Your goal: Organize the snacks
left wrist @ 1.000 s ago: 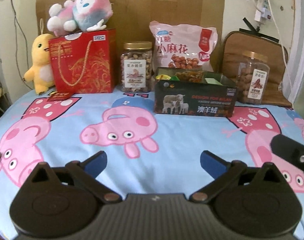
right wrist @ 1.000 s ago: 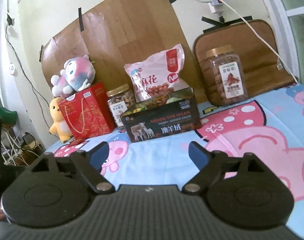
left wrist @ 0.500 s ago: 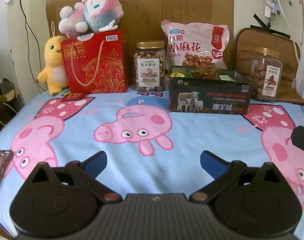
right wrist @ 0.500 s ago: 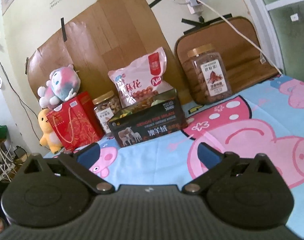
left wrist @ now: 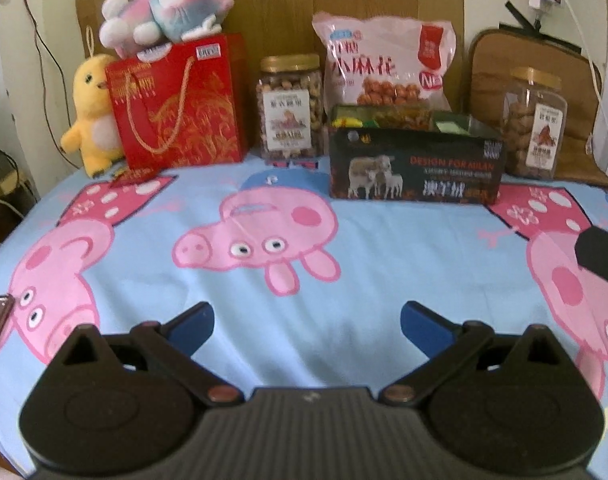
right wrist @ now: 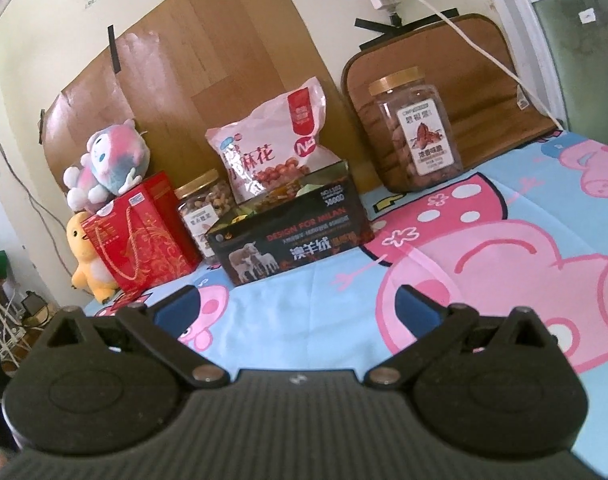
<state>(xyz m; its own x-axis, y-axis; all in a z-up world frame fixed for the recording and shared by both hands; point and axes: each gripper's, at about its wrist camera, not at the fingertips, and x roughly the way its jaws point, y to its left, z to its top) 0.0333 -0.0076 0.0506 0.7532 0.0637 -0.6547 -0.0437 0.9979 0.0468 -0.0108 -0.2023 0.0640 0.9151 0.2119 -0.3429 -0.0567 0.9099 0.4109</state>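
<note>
Snacks line the far wall: a dark box (left wrist: 416,168) far and right of the left gripper (left wrist: 306,322), a pink bag (left wrist: 388,66) behind it, jars on both sides. The right gripper (right wrist: 296,306) hovers near; both spread wide, empty.

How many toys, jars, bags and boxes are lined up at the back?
Stuffed toys: 2, a pink one and a yellow chick
Snack jars: 2, a middle jar and a right jar
Bags: 2, a red gift bag and a pink snack bag
Boxes: 1, a dark box
Total: 7
</note>
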